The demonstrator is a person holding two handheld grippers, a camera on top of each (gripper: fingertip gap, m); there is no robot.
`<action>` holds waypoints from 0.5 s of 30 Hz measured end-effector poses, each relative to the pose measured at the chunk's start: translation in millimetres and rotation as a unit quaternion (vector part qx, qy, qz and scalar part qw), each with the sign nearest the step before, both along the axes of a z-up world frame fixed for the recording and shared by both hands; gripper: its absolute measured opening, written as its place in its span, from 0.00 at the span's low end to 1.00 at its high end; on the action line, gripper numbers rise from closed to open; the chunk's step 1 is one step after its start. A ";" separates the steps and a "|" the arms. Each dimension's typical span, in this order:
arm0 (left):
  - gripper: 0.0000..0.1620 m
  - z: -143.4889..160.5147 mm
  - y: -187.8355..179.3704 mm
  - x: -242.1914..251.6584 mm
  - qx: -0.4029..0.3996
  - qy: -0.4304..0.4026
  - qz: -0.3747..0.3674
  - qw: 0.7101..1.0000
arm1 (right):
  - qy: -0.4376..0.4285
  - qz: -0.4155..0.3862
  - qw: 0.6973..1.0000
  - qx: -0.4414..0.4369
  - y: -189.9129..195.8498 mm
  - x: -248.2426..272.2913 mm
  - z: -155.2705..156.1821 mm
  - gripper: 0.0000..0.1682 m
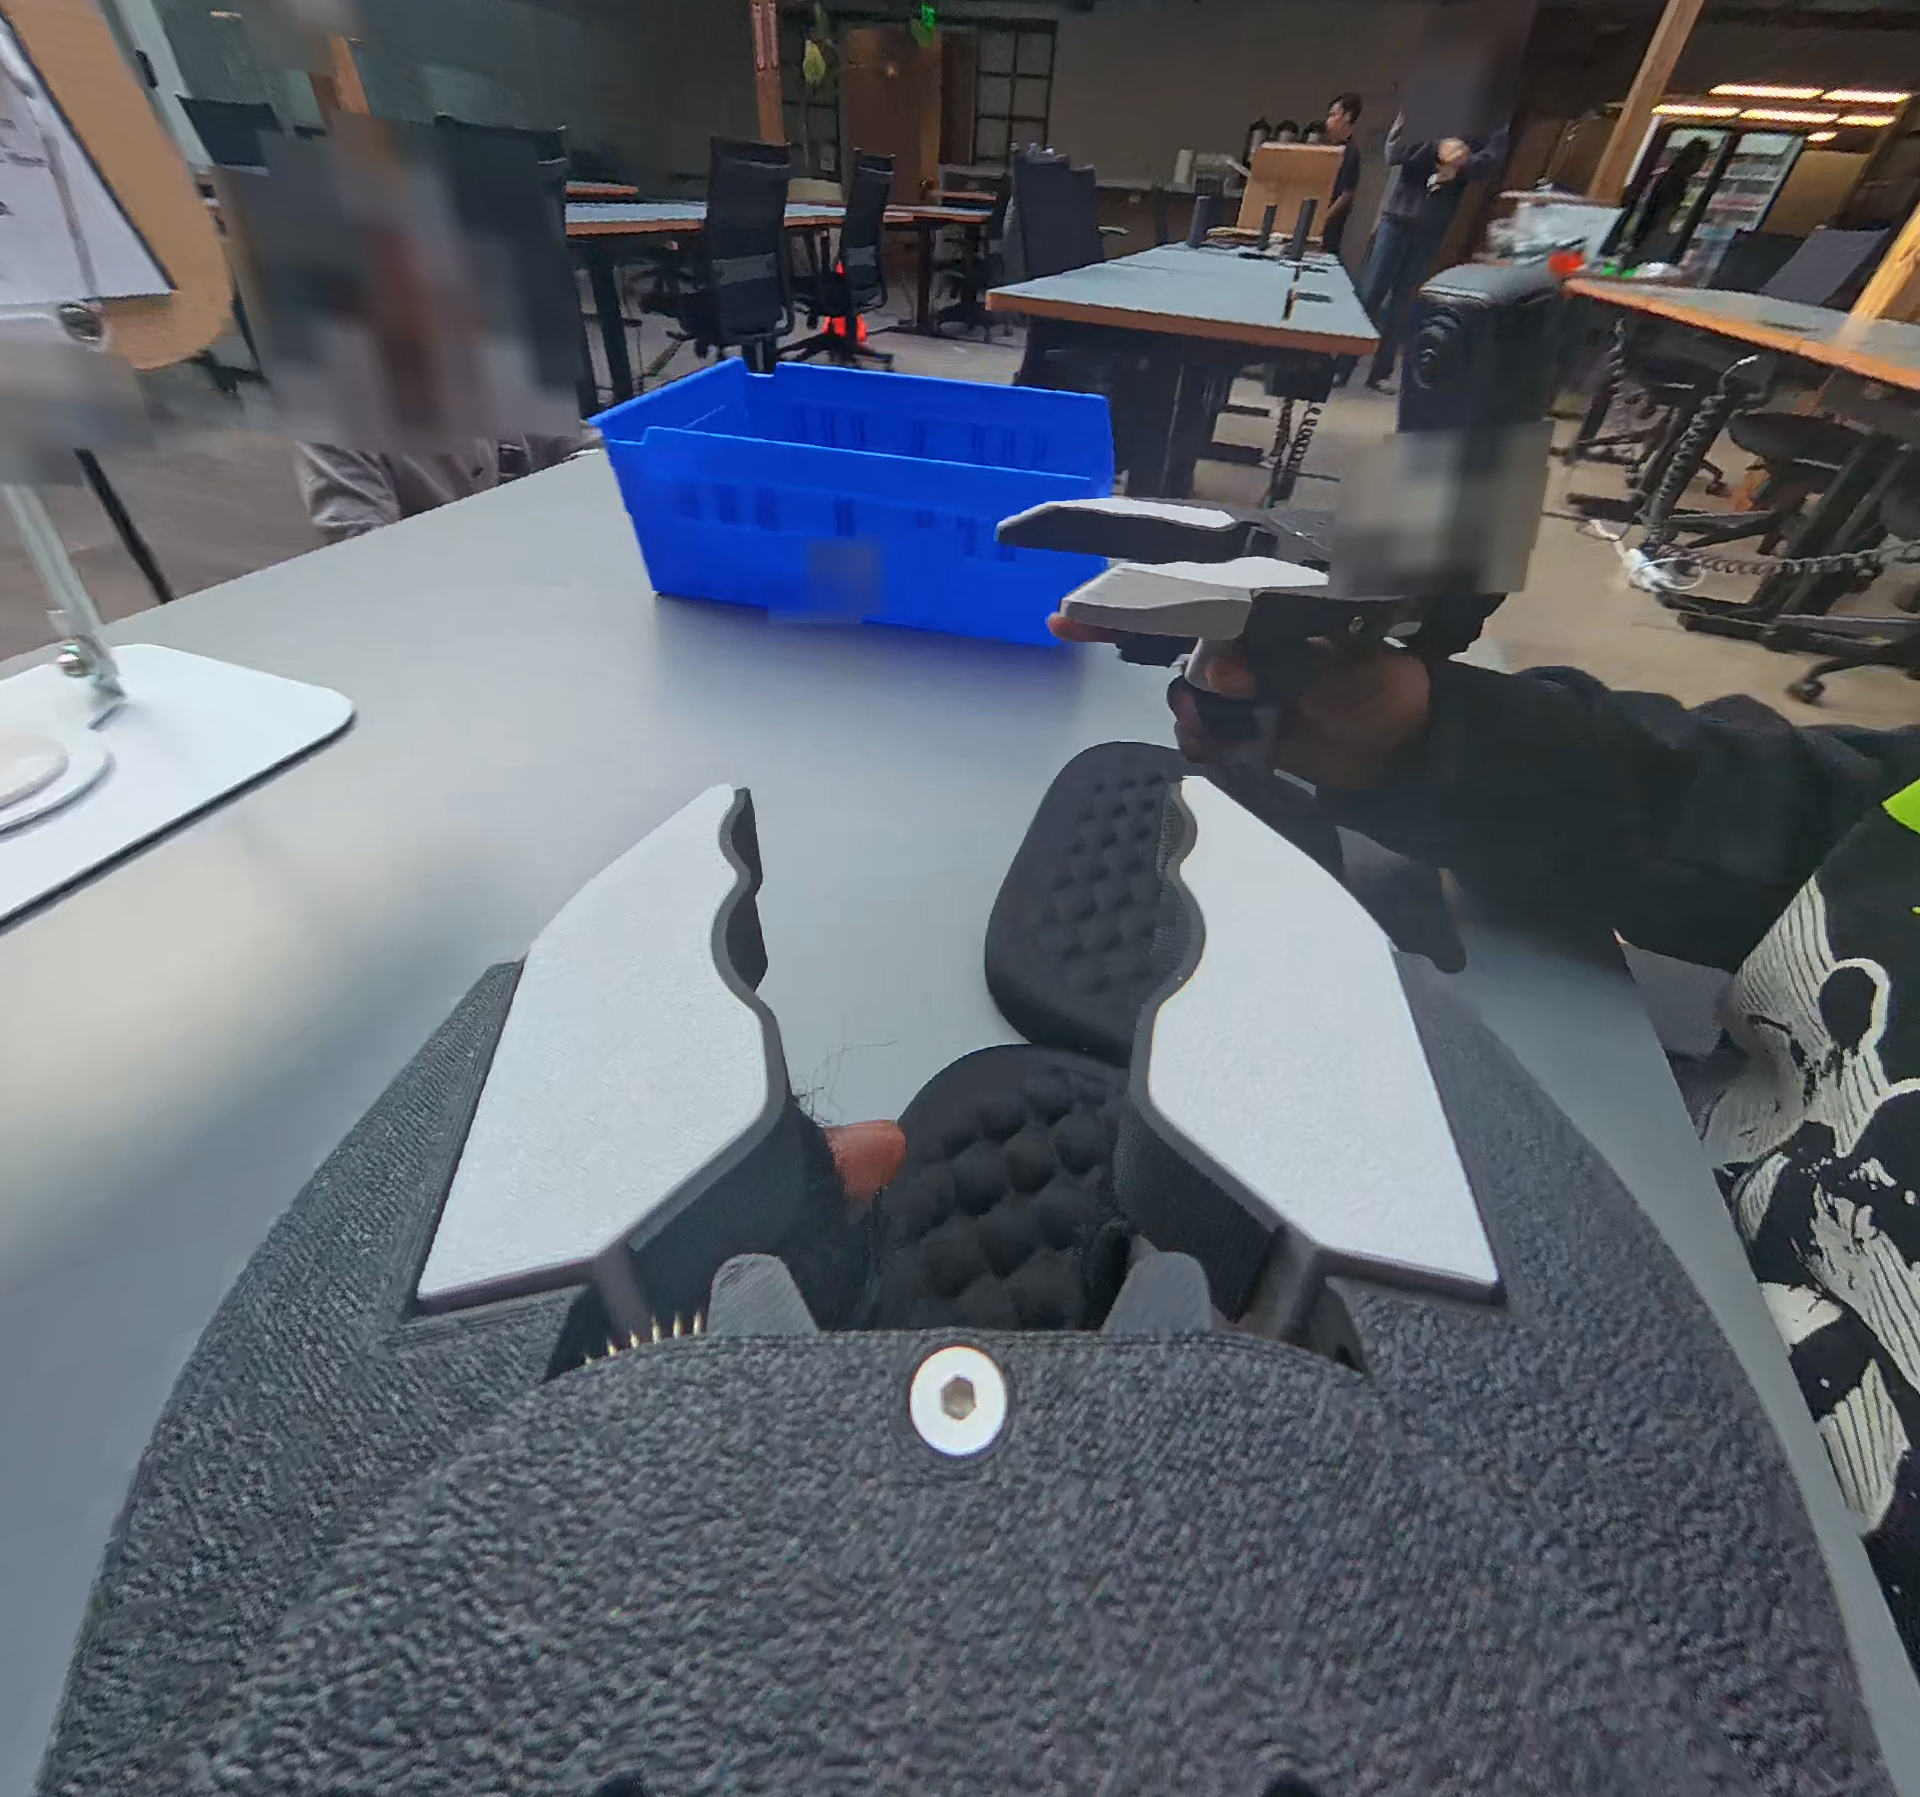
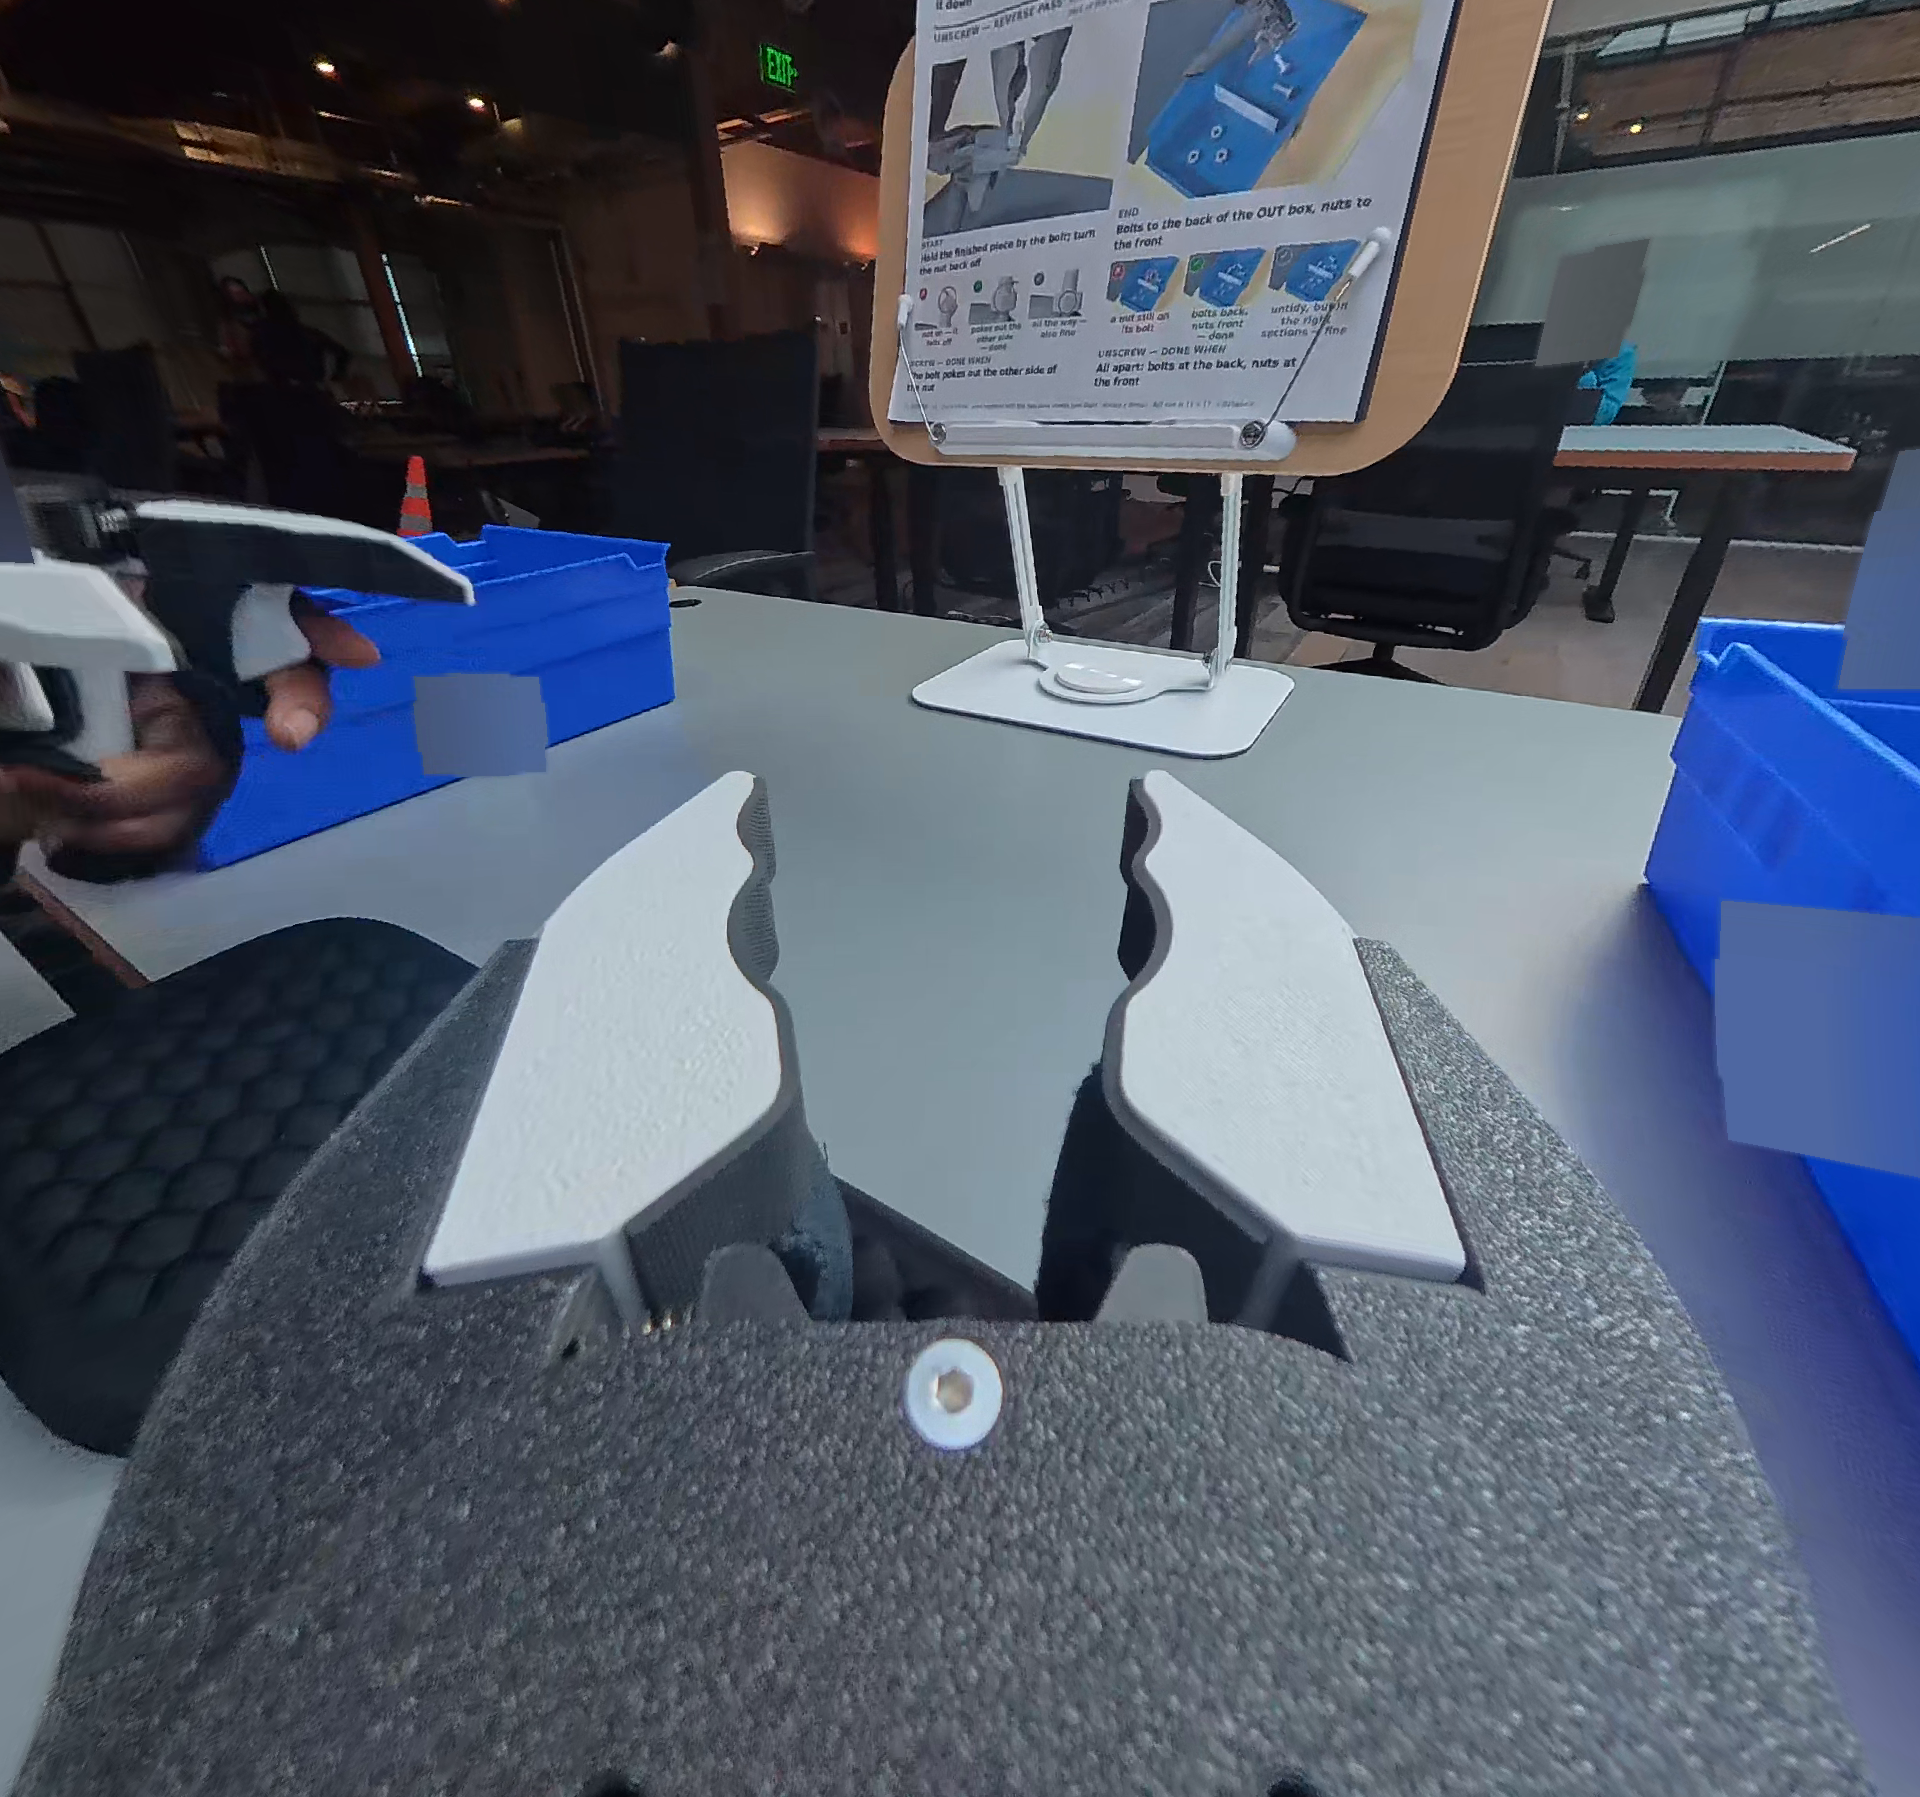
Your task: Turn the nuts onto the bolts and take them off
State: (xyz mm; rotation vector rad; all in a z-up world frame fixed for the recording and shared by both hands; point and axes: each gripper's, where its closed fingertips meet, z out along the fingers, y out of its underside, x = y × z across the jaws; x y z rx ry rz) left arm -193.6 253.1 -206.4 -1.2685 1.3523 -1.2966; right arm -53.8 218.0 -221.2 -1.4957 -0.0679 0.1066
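Both grippers hang spread and empty over the grey table [image 2: 935, 667], the left gripper [image 1: 961, 812] low above a black pad [image 1: 1091, 906], the right gripper [image 2: 945, 802] facing the instruction stand [image 2: 1101, 698]. No nuts or bolts show; presumably they lie inside the blue bins [image 1: 862, 500], whose floors are hidden from here.

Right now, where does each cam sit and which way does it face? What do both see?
Left wrist view: on the left tool, low over the grey table, facing a blue bin; the right tool and its hand show.
Right wrist view: on the right tool, facing a sheet stand; the left tool shows.
Shared: table, black pad.
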 end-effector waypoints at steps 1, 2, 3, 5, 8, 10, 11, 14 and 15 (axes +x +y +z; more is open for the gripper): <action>0.45 8.2 11.5 -11.1 0.007 0.013 0.026 1.000 | -0.004 0.002 1.000 0.001 -0.2 -1.3 0.1 0.38; 0.45 17.0 24.8 -24.7 0.013 0.027 0.054 0.998 | -0.010 0.002 1.000 0.003 -0.5 -2.3 0.8 0.37; 0.44 25.0 38.9 -40.5 0.019 0.045 0.081 0.995 | -0.017 0.002 1.000 0.002 -0.4 -3.9 0.3 0.37; 0.44 35.6 71.7 -77.6 0.034 0.101 0.138 0.985 | -0.030 0.005 1.000 -0.003 0.5 -7.3 -1.5 0.37; 0.45 39.0 121.9 -137.3 0.039 0.202 0.215 0.955 | -0.038 0.012 0.999 -0.013 2.3 -10.5 -4.0 0.37; 0.44 32.1 150.0 -172.4 0.016 0.277 0.249 0.928 | -0.039 0.012 0.999 -0.015 2.7 -10.7 -4.5 0.37; 0.44 28.0 164.3 -187.1 0.005 0.310 0.267 0.913 | -0.038 0.012 0.999 -0.016 2.8 -10.6 -4.7 0.36; 0.42 14.4 199.7 -209.8 -0.043 0.370 0.289 0.882 | -0.033 0.011 0.999 -0.017 2.9 -9.5 -4.7 0.36; 0.42 9.0 210.7 -211.4 -0.060 0.382 0.291 0.875 | -0.032 0.011 0.999 -0.017 3.0 -9.1 -4.8 0.36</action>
